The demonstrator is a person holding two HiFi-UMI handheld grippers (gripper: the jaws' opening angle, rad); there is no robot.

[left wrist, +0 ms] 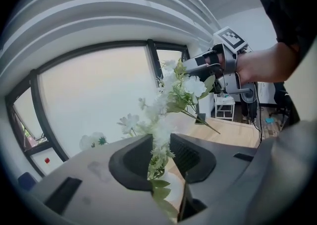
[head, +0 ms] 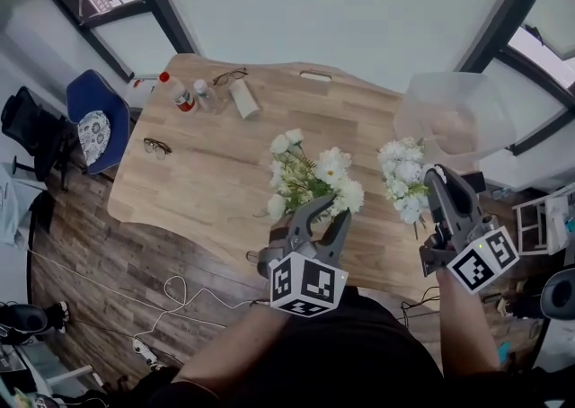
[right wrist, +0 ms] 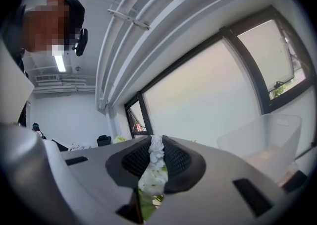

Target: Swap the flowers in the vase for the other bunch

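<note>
Item count: two flower bunches [head: 314, 180], two claws [head: 325, 213], two pairs of glasses [head: 156, 147], two bottles [head: 181, 93], one clear bin [head: 454, 114], one blue chair [head: 92, 123], one bench [head: 207, 172].

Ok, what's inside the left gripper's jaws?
The leafy stems of a white flower bunch, pinched in the left gripper; blooms rise beyond. The gripper body covers the stem ends and anything below.

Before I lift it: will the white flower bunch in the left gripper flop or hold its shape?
Probably holds shape: the flower bunch juts beyond the left gripper without drooping. Likely light: thin stems, small blooms. Stems might slip between the pads.
</note>
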